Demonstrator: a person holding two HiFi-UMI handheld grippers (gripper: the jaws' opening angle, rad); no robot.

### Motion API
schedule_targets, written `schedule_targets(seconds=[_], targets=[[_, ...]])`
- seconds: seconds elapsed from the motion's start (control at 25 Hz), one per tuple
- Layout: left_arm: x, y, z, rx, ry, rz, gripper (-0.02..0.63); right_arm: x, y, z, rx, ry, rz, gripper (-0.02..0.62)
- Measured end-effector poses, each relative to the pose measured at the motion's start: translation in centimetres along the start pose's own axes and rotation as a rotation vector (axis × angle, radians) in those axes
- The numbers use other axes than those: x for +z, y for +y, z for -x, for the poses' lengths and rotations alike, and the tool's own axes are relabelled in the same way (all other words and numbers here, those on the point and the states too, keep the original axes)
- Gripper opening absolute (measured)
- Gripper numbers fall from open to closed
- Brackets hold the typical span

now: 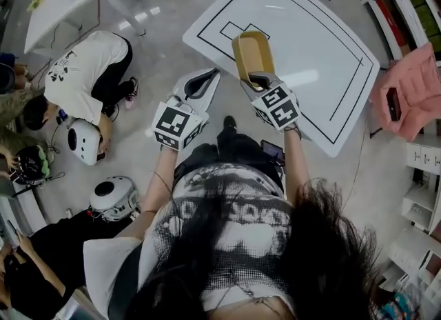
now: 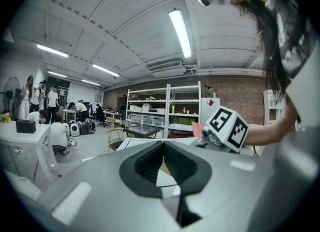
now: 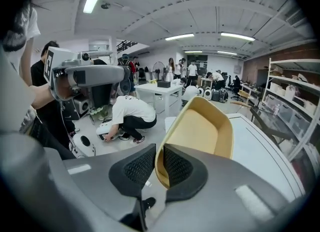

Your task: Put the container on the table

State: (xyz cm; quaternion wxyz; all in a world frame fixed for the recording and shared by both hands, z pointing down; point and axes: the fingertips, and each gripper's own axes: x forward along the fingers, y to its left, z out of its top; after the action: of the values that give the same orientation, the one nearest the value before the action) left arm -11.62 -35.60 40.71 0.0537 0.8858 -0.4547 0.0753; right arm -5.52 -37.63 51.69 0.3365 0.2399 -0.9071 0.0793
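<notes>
A tan, open-topped container (image 1: 252,53) hangs over the near corner of a white table (image 1: 310,43) marked with black lines. My right gripper (image 1: 255,77) is shut on the container's near wall. In the right gripper view that wall sits pinched between the dark pads, the container (image 3: 202,131) reaching out beyond the right gripper (image 3: 160,151), with the table (image 3: 260,151) below it. My left gripper (image 1: 200,84) hovers just left of the table corner, shut with nothing in it. In the left gripper view the tips of the left gripper (image 2: 163,145) meet, with the table (image 2: 137,143) ahead.
A person in a white shirt (image 1: 86,74) crouches on the floor at left beside white rounded devices (image 1: 84,141). Another white table (image 1: 62,1) stands at the far left. Shelves (image 1: 406,1) line the right side, with a pink object (image 1: 413,91) beside the table.
</notes>
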Motion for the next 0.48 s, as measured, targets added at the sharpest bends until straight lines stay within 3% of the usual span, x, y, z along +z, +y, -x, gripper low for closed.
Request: schedule_targets(seconds=[0.48], targets=[[2.0, 3.2, -4.4, 0.082, 0.006, -0.028, 0.000, -0.8, -8.0, -9.3, 0.054, 0.160, 0.141, 0.051]])
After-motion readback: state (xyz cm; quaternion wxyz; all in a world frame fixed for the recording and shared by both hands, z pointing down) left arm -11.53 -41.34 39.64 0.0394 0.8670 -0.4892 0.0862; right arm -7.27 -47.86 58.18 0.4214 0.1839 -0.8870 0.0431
